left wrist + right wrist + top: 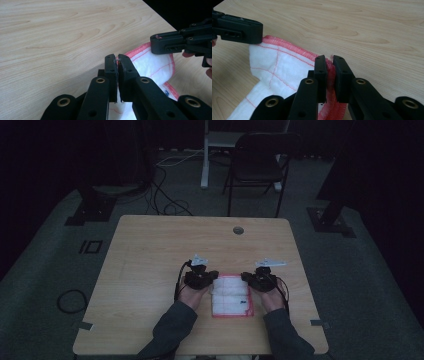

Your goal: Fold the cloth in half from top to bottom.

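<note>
Cloth (pixel 231 295), white with a red stitched hem, is lying on the near half of the wooden table (pixel 150 260), between the person's two hands, and it is bunching along its left side rather than lying flat. The left gripper (pixel 117 58) is clenching a corner of it: in the left gripper view the jaws are standing almost together with a thin edge of fabric pinched between the pads. The right gripper (pixel 330 61) is likewise clamping the far right corner, the red hem showing between its jaws in the right gripper view. Both far corners, then, are being held, one in each tool, and the cloth between them is sagging a little (the hem is curving, not stretched straight).

Judging from this, the work looks like a fold or a spreading of the cloth, and it is sitting at an early stage: the picking-up of the corners is done, while the carrying of that far edge is left to do, along with laying it down, releasing both grips and smoothing the bunched side. Which of the two is intended I cannot tell.
</note>
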A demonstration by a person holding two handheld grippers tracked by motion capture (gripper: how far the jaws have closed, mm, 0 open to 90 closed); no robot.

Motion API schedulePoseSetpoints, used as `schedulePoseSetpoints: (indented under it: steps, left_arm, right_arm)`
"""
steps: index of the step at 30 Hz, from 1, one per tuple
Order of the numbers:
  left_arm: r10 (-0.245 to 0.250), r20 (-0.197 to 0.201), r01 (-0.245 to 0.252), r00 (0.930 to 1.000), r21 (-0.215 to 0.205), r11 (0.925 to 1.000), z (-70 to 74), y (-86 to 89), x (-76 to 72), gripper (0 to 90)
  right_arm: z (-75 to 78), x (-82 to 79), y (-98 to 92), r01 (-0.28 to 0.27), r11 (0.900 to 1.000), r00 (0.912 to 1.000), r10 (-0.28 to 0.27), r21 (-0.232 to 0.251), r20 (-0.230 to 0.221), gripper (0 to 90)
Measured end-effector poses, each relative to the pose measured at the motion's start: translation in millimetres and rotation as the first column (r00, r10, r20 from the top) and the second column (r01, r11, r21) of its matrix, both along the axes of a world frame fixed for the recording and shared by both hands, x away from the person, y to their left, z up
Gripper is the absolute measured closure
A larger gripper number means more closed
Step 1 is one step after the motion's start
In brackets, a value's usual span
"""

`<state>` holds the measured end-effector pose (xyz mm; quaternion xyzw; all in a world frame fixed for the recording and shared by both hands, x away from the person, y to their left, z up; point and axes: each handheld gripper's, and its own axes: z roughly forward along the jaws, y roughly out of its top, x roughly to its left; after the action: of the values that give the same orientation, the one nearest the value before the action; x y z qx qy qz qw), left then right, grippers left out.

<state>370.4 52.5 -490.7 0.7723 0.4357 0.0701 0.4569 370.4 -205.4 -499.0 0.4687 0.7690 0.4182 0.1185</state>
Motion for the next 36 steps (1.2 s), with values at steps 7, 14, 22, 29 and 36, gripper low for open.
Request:
schedulePoseSetpoints:
  steps: [7, 14, 22, 29, 36]
  left_arm:
    - [-0.016, 0.009, 0.016, 0.9998, -0.017, 0.9997, 1.9, -0.5, -10.2, 86.9]
    - [-0.025, 0.009, 0.025, 0.9996, -0.026, 0.9994, -0.7, 1.3, -20.9, 86.9]
    - [-0.037, 0.009, 0.037, 0.9993, -0.03, 0.9989, -5.5, 5.8, -36.2, 86.3]
    - [-0.046, 0.0, 0.046, 0.9989, -0.03, 0.9985, -11.2, 7.6, -43.8, 86.1]
    - [-0.057, -0.002, 0.057, 0.9984, -0.033, 0.9979, -14.0, 7.2, -49.8, 85.9]
  right_arm:
    - [2.7, -5.8, -6.4, -0.005, 1.0, 0.9999, 0.005, 0.01, 0.009, 82.8]
    - [2.0, -13.9, -7.7, -0.029, 1.0, 0.9995, 0.029, 0.007, 0.013, 84.7]
    - [0.9, -27.3, -8.5, -0.052, 0.998, 0.9984, 0.052, 0.023, 0.021, 84.3]
    - [-4.2, -36.5, -12.5, -0.07, 0.996, 0.9975, 0.069, 0.047, 0.013, 84.1]
    - [-11.1, -43.8, -15.6, -0.072, 0.996, 0.9974, 0.072, 0.06, 0.003, 83.9]
